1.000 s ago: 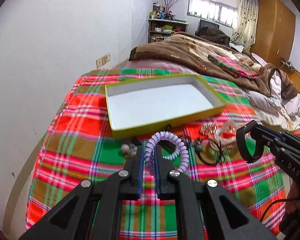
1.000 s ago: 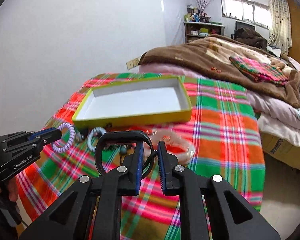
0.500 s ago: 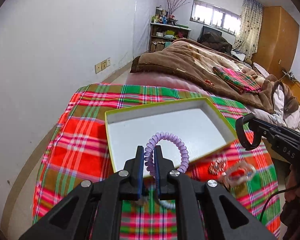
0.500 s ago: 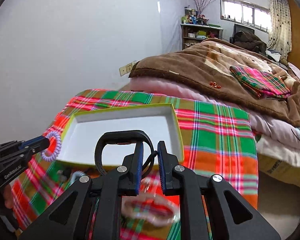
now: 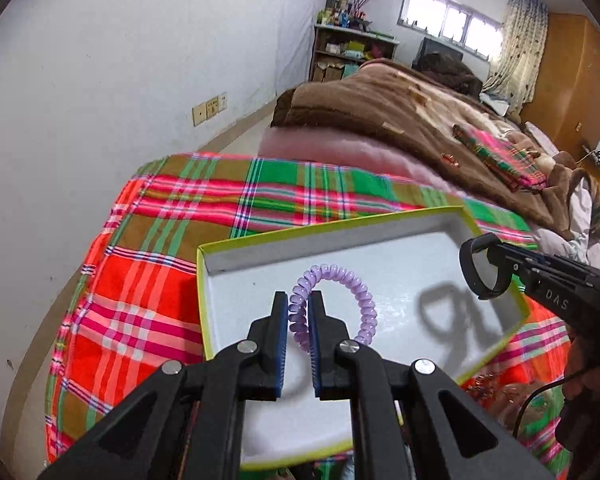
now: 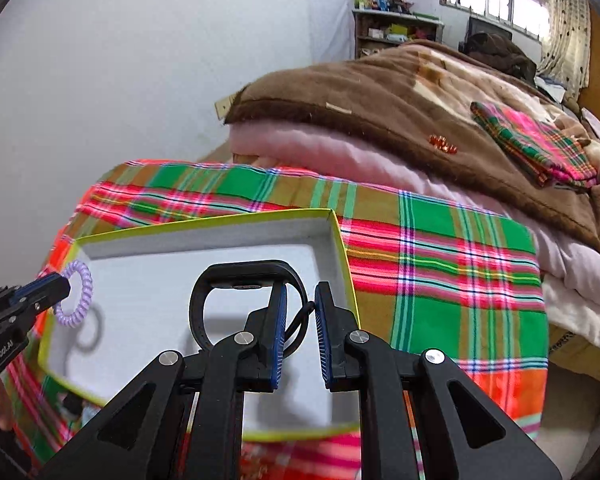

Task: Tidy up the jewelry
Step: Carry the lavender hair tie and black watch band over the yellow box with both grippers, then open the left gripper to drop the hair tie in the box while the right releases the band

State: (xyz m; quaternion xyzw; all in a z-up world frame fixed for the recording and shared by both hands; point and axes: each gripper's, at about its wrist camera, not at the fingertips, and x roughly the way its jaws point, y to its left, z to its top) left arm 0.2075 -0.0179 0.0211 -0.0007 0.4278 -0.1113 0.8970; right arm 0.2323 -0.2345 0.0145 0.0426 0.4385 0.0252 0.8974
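At the left, the left gripper [image 5: 299, 326] hangs over the near-left part of the yellow-rimmed box [image 5: 340, 229], its jaws nearly closed and pinching 1 purple spiral band [image 5: 358, 296], which stands clear above the white floor and casts a shadow there. The box rests on a plaid cloth [image 5: 148, 264]. Further right, the right gripper [image 6: 301, 320] is over the box's right side, jaws narrowed onto the strap of 1 black wristband [image 6: 204, 300], also held clear of the floor.
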